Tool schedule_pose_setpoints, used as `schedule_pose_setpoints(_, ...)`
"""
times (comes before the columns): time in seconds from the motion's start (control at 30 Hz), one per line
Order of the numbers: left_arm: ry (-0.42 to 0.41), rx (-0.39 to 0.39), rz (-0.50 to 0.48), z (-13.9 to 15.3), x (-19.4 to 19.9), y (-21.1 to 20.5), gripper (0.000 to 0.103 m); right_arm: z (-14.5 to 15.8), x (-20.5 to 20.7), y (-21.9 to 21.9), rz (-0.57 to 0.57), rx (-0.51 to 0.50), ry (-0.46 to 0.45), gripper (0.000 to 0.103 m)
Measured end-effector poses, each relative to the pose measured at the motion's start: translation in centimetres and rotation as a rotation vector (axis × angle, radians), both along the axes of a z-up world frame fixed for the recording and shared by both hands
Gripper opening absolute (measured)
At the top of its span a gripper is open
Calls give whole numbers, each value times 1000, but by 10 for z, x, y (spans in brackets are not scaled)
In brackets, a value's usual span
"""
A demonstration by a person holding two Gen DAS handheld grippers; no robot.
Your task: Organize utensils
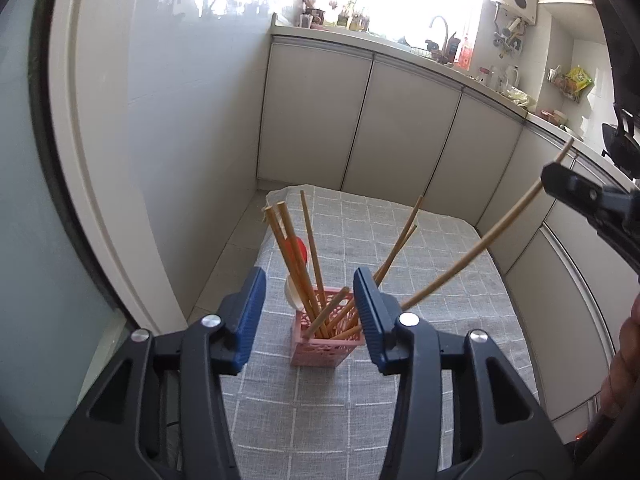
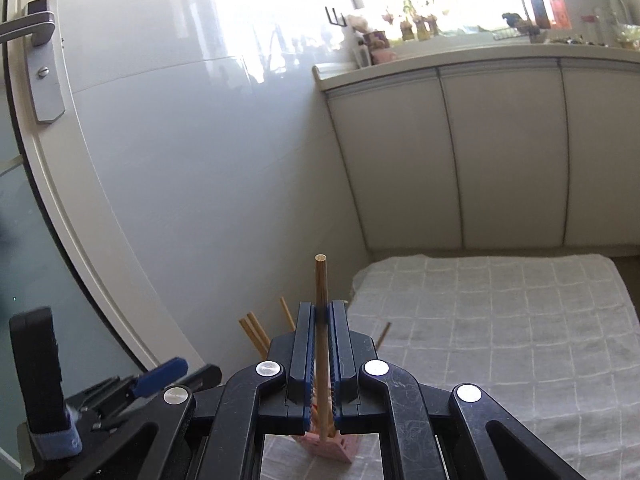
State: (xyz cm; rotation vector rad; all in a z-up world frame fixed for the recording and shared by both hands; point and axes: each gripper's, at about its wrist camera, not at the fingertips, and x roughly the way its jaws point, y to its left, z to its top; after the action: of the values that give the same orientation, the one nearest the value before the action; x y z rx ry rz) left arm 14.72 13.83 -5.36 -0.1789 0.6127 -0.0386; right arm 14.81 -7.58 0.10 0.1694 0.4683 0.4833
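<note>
Pink holder (image 1: 326, 344) bristles with chopsticks (image 1: 298, 264). Left gripper (image 1: 310, 300) hovers above, fingers parted, empty. Right gripper (image 2: 322, 316) pinches one chopstick (image 2: 321, 280), fingers closed tight.

Two matching handheld grippers
Left gripper (image 1: 310, 292) and right gripper (image 2: 321, 312): black plastic linkage arms, round silver rivets, ribbed blue pads (image 1: 252, 312); a blue strap (image 2: 56, 442) wraps the left one's body.

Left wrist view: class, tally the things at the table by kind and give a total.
Wooden chopsticks: 7, one gripped by the right tongs
Pink holder: 1
Red rounded piece: 1
White rounded piece: 1
Total: 10
</note>
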Motion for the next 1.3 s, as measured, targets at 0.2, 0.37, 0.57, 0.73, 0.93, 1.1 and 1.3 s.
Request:
schedule_pose_setpoints(0.2, 50, -44, 28, -21, 2, 15, 48, -6, 22, 26, 23, -15, 15, 5)
schedule_pose_setpoints(0.37, 90, -63, 22, -28, 7, 16, 48, -31, 41, 42, 29, -35, 70, 5)
schedule_pose_setpoints(0.57, 108, -65, 5, -32, 12, 14, 48, -64, 58, 57, 38, -76, 145, 5)
schedule_pose_setpoints(0.73, 120, -59, 4, -32, 13, 14, 53, -74, 63, 55, 47, -55, 194, 13)
schedule_pose_setpoints(0.93, 120, -41, 2, -24, 7, 4, 66, -52, 47, 21, 3, -4, 172, 46)
schedule_pose_setpoints(1.1, 93, -24, -21, 0, -8, -19, 84, -31, 21, -23, -95, 9, 188, 76)
schedule_pose_setpoints(1.3, 78, 10, -56, 33, -39, -54, 102, -5, -31, -71, -199, -43, 191, 91)
